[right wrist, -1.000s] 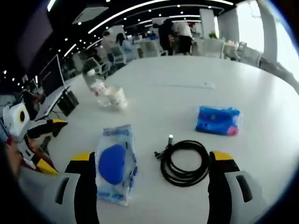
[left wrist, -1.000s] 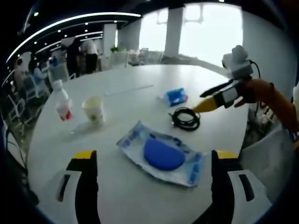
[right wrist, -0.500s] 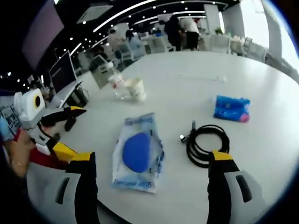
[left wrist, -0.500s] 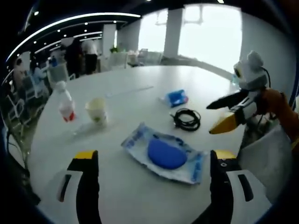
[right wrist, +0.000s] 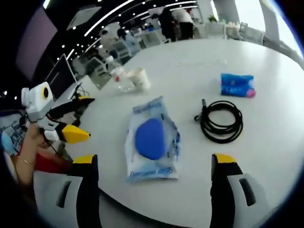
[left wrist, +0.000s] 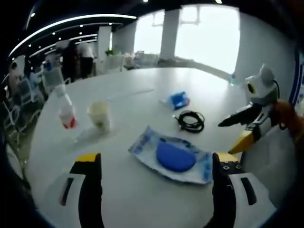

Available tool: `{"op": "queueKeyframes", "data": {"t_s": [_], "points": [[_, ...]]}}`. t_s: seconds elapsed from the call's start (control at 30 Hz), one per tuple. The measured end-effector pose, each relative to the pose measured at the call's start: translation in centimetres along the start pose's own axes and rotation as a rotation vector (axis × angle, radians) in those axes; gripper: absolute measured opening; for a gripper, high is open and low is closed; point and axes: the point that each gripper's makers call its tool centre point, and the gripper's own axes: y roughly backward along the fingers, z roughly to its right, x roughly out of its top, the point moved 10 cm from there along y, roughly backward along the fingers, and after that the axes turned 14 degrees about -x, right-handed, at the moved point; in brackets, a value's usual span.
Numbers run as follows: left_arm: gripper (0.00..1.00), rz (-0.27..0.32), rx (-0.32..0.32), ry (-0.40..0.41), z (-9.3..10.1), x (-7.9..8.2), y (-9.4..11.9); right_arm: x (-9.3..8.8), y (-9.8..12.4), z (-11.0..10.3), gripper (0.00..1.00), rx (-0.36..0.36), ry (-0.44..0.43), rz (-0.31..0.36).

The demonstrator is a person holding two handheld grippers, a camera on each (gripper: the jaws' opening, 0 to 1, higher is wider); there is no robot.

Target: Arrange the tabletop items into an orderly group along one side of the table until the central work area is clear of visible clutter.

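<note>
On the white round counter (left wrist: 142,199) a clear plastic packet (left wrist: 172,159) lay flat near the front edge, and inside it sat a blue rounded pad (left wrist: 175,156), plainly visible through the wrapper. The right gripper view showed that same packet (right wrist: 152,145) with the blue pad (right wrist: 150,138) in its upper half. Further back stood a paper cup (left wrist: 99,115), upright and open at the top; what it held could not be told. Just beside it stood a clear bottle (left wrist: 65,107) with a white cap and a red label, upright, its contents not readable. In the right gripper view the cup (right wrist: 140,78) and bottle (right wrist: 118,76) stood close together at the far side.

A coiled black cable (left wrist: 191,121) lay beyond the packet, apart from it, and a small blue pack (left wrist: 178,99) lay further back still. The right gripper view placed the cable (right wrist: 221,121) to the right of the packet, with the blue pack (right wrist: 237,85) above it.

The left claw (left wrist: 154,190) hung over the near edge of the counter, jaws spread wide and pinching nothing. The right claw (right wrist: 152,190) did likewise, spread wide and empty above the counter's edge. From the left gripper view, the right claw (left wrist: 240,133) was off the counter's right edge, its black and yellow jaws parted and pointing at the counter, a hand (left wrist: 289,118) behind it.
</note>
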Motion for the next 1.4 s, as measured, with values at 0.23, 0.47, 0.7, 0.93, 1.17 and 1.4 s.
{"op": "queueKeyframes", "data": {"t_s": [0.23,0.47,0.7,0.93,1.17,1.4], "points": [[0.93,-0.044,-0.031,-0.036,-1.6,0.0,-0.9,-1.4,-0.4,-1.0,0.97,-0.004,-0.101,-0.028],[0.9,-0.041,-0.069,-0.012,-2.8,-0.1,-2.1,-2.5,-0.7,-2.1,0.92,0.023,-0.106,-0.081],[0.86,-0.068,-0.098,-0.004,-4.5,-0.3,-3.7,-3.7,-1.1,-3.4,0.88,0.038,-0.133,-0.118],[0.81,-0.052,-0.11,-0.026,-6.4,-0.6,-5.9,-4.2,-1.6,-3.7,0.74,0.029,-0.29,-0.087],[0.69,-0.074,-0.127,-0.075,-7.7,-1.1,-7.4,-5.1,-2.0,-3.9,0.56,0.046,-0.334,-0.142],[0.54,-0.075,-0.173,-0.081,-8.6,-1.7,-7.9,-5.7,-2.4,-4.4,0.51,0.044,-0.326,-0.179]]}}
